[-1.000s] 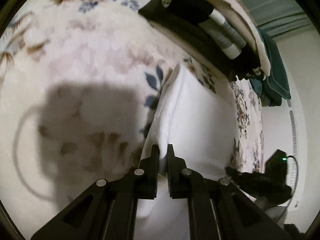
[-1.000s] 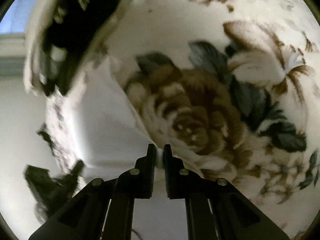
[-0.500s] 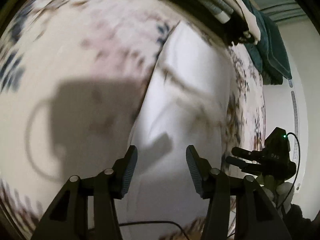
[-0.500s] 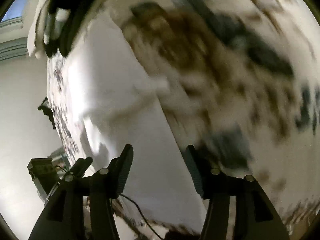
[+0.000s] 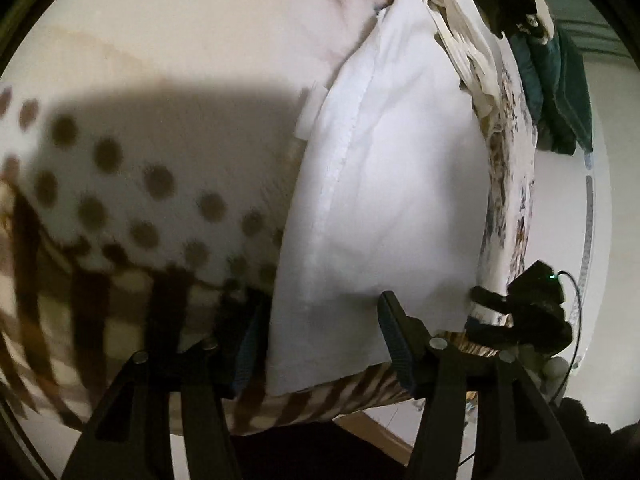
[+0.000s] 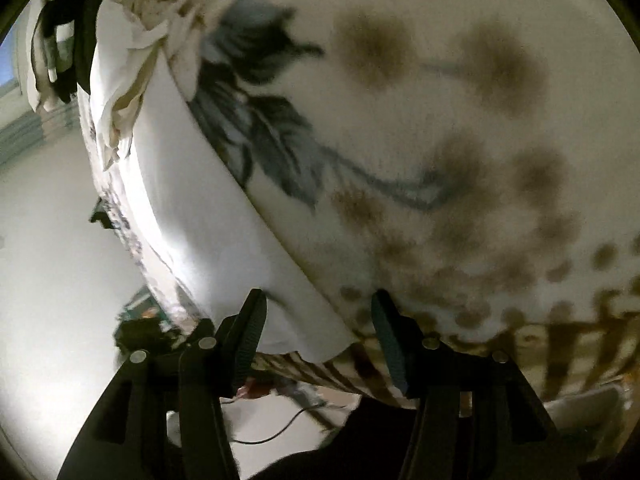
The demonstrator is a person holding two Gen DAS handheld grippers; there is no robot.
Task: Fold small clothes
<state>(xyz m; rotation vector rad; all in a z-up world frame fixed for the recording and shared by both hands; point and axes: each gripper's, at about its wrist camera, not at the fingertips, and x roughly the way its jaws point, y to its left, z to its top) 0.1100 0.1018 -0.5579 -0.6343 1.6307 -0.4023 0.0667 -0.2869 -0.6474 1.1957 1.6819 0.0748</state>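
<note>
White garment point(image 5: 392, 200) lies folded flat on floral blanket point(image 5: 180, 32); L gripper point(image 5: 316, 336) & R gripper point(image 6: 316, 328) both apart, empty. More folds prob. left.

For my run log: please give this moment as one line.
left gripper: open | right gripper: open | white garment: folded, flat on floral blanket, released
</note>
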